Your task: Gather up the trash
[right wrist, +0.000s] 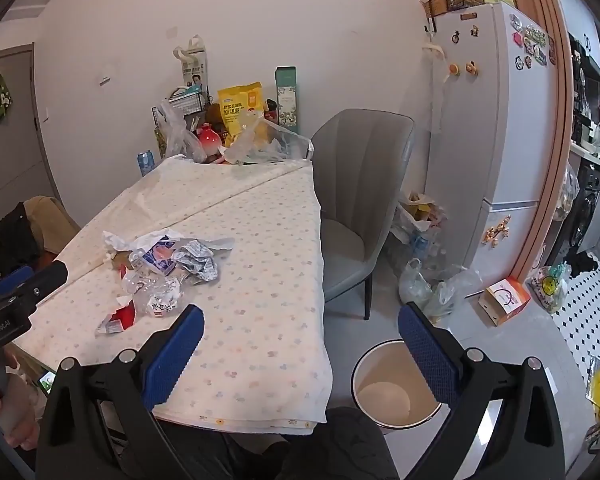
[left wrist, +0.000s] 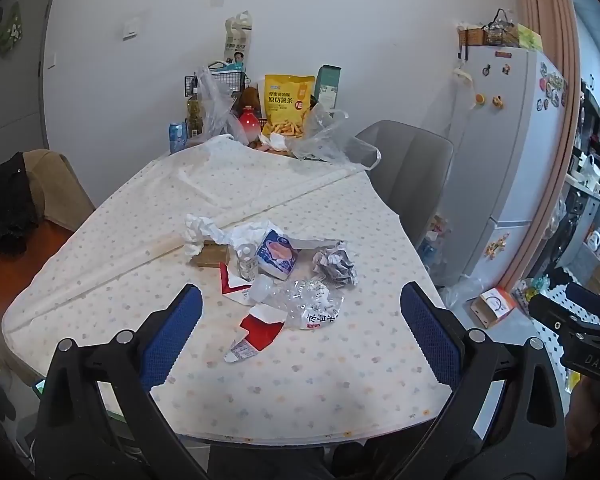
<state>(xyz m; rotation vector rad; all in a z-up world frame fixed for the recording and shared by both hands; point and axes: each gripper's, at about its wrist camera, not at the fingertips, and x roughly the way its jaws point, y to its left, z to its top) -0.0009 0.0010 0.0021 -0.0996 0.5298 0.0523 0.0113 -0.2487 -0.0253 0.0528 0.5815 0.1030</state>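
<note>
A pile of trash lies mid-table: a crushed clear plastic bottle [left wrist: 314, 306], a red and white torn wrapper [left wrist: 256, 330], a blue and white packet [left wrist: 278, 254], crumpled foil [left wrist: 336, 266], white tissue [left wrist: 198, 232] and a brown box [left wrist: 214, 256]. My left gripper [left wrist: 300, 308] is open and empty, held above the table just short of the pile. My right gripper [right wrist: 300, 328] is open and empty, over the table's right front corner. The pile shows at the left in the right wrist view [right wrist: 160, 268]. A white bin [right wrist: 394, 386] stands on the floor by that corner.
The table [left wrist: 300, 380] has a dotted cloth. Snack bags, a can and plastic bags [left wrist: 284, 108] crowd its far end. A grey chair [right wrist: 360, 200] stands at the right side, a fridge [right wrist: 500, 120] beyond it. Bags and a box [right wrist: 506, 298] lie on the floor.
</note>
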